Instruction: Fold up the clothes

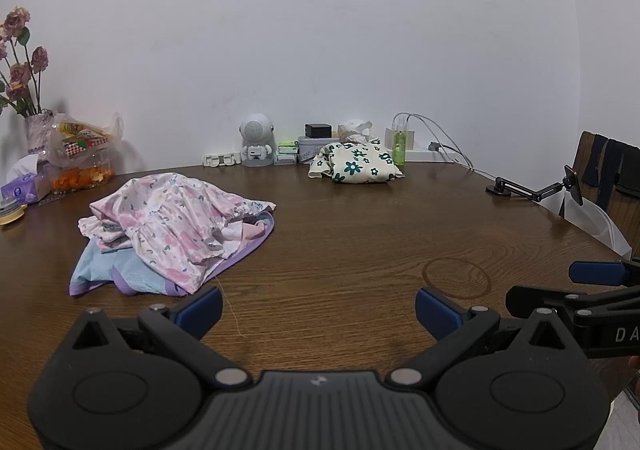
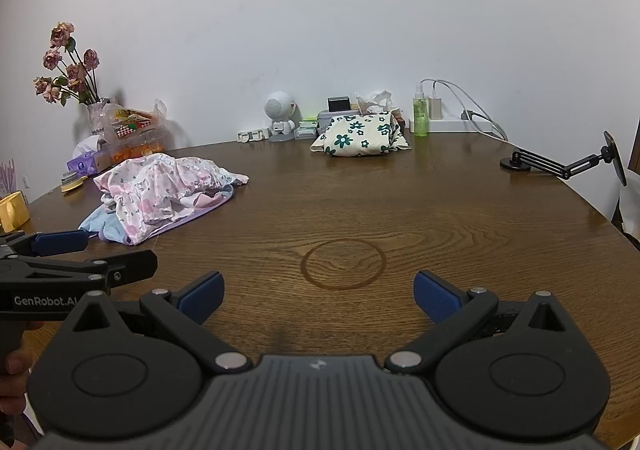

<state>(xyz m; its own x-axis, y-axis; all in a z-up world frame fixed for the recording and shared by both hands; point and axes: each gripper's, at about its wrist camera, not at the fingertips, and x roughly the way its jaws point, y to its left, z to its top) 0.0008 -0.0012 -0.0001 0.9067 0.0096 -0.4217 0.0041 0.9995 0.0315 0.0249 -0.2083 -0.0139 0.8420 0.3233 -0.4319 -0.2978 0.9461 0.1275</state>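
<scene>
A crumpled pile of clothes lies on the brown wooden table (image 1: 360, 242): a pink floral garment (image 1: 176, 221) on top of a light blue and purple one (image 1: 120, 274). The pile also shows in the right wrist view (image 2: 160, 189). A folded cream garment with green flowers (image 1: 356, 163) sits near the wall, also in the right wrist view (image 2: 360, 135). My left gripper (image 1: 318, 310) is open and empty, just right of the pile's near edge. My right gripper (image 2: 318, 296) is open and empty over bare table, and it shows at the right edge of the left wrist view (image 1: 596, 274).
Along the wall stand a vase of dried roses (image 1: 24, 81), a snack bag (image 1: 84, 145), a tissue box (image 1: 24, 185), a small robot figure (image 1: 258, 141), a green spray bottle (image 1: 399, 147) and a charger with cables (image 1: 440, 145). A phone holder arm (image 1: 536, 187) sits right. A yellow mug (image 2: 12, 209) stands far left.
</scene>
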